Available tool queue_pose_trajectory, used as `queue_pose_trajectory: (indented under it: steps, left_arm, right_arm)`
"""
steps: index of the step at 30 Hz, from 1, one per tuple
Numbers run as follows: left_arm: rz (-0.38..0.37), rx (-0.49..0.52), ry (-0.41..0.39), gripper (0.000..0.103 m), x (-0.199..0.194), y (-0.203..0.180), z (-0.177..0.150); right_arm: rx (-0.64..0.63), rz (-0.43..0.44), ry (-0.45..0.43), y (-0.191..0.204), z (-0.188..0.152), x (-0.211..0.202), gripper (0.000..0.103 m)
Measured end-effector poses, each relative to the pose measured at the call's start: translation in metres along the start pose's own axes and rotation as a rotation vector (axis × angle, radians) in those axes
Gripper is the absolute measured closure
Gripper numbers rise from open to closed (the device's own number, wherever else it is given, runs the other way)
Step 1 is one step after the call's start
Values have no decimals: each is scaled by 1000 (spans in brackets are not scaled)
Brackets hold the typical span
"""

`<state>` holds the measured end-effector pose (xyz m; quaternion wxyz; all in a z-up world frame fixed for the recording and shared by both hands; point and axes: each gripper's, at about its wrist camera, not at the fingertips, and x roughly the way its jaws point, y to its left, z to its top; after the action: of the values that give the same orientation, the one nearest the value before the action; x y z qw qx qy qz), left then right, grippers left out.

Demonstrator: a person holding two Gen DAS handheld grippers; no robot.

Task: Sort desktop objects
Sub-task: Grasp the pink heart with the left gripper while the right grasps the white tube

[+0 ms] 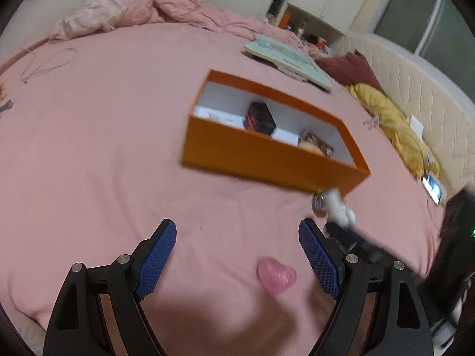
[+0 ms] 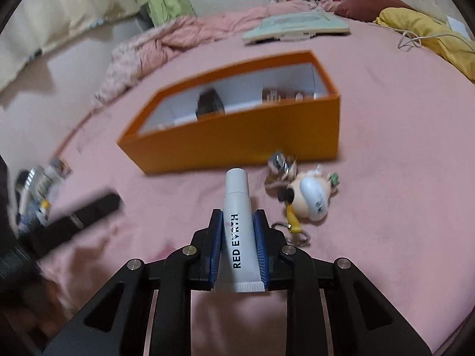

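An orange box (image 1: pixel 261 154) with a white inside lies on the pink bedsheet; it also shows in the right wrist view (image 2: pixel 237 139). It holds a black item (image 1: pixel 259 117) and a brown packet (image 1: pixel 314 144). My left gripper (image 1: pixel 237 237) is open and empty above the sheet, short of the box. A pink heart-shaped piece (image 1: pixel 276 276) lies between its fingers, nearer the right one. My right gripper (image 2: pixel 237 219) is shut on a white RED EARTH tube (image 2: pixel 239 231), cap pointing at the box. A small duck-like keychain figure (image 2: pixel 308 198) lies right of the tube.
A pale green flat box (image 1: pixel 288 56) lies beyond the orange box. A crumpled pink quilt (image 1: pixel 133 9) is at the far left, yellow cloth (image 1: pixel 394 124) and a lit phone (image 1: pixel 433 188) at the right. A black item (image 2: pixel 77 219) and blurred packets (image 2: pixel 38 190) lie left.
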<state>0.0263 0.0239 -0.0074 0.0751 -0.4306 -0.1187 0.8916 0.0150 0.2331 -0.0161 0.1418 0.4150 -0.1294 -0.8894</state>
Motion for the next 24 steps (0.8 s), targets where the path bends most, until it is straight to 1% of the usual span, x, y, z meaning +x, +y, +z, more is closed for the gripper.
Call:
queue_pose_trajectory:
  steps: [7,10,12,14,15,16,17,18,19,20,22,24]
  left_arm:
    - [5,165,40,19,14,-35,-18]
    - [46,231,81,19,30,-46,-30]
    - [77,275,109,19,41,-53,-38]
    - [97,291,89,21,43,-58,-41]
    - [102,288,78,28,42,-58,-41]
    - [103,281,69,39,40,-57,-40]
    - [105,275,60,45,39,-57,-39]
    - [114,277,53,57,38,-56,-39]
    - [115,271,49,64,36,-54,-38]
    - [111,258,45,66,34,-51,-36]
    - [93,227,30,66,29,-46,-32]
    - [79,208,-10,66,22,-46,-28]
  right_arm:
    - [63,15,-92,-14,13,-27,81]
    - [89,21,-131,-20,18,-39,81]
    - [106,22,-136,-21,20,-39,81]
    - [108,25,-129,-21,19,-38,81]
    - [107,26,-127,-21,19,-37,81]
    - [104,27,-124,-20,19,-37,81]
    - [102,29,-122,-20,19,-36,81]
    - [100,30,-120,-19,18,-36,81]
    - [100,31,-119,-19,18,-36,81]
    - [101,30,-120,-19,18,-36,81]
    - [106,28,-120,-21,18,-36,81]
    - [112,25,-123,-22,18,-37,81]
